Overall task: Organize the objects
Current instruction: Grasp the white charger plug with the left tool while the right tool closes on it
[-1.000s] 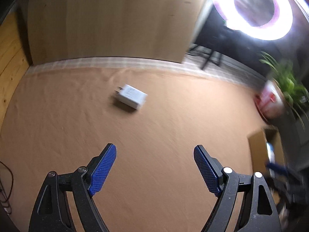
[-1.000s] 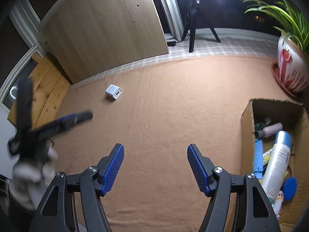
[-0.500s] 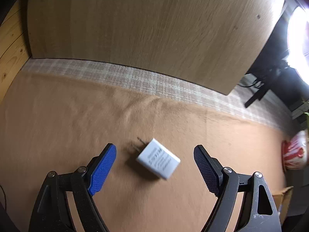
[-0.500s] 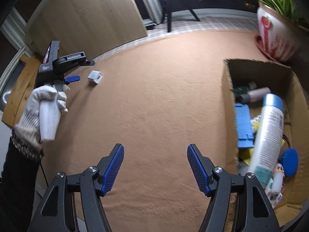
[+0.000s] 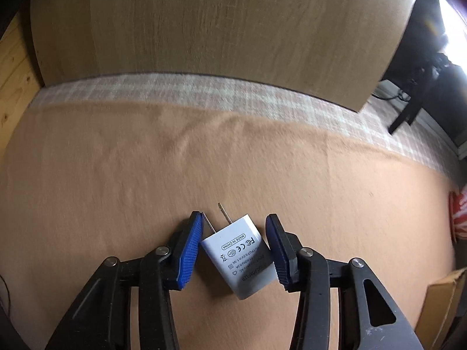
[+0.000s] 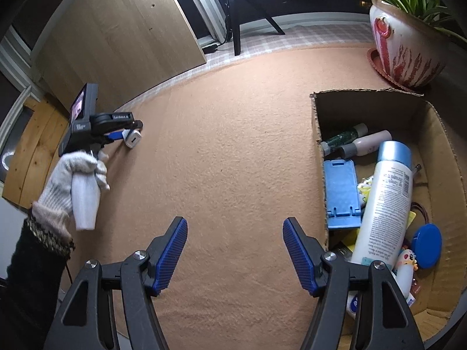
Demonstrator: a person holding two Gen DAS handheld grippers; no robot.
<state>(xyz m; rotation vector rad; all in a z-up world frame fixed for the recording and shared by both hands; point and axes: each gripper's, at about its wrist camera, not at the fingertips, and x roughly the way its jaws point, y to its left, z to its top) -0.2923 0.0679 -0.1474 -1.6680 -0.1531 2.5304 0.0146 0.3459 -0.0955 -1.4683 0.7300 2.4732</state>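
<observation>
Left gripper (image 5: 233, 248) closing around white charger (image 5: 240, 258) near carpet's far edge; right gripper (image 6: 235, 250) wide, empty, left of cardboard box (image 6: 318, 122).

Your left hand (image 6: 77, 175) wears a pale knitted glove below a dark sleeve (image 6: 35, 265). Both grippers have black arms, silver screws and ribbed blue pads (image 6: 170, 253).

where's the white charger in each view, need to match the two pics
Left wrist view: the white charger lies low in the centre on the tan cloth, between the closing jaws of the left gripper, prongs pointing up the picture.
Right wrist view: small at mid left, at the tip of the left gripper.
Shared landmark: the wooden board standing behind the cloth.
</observation>
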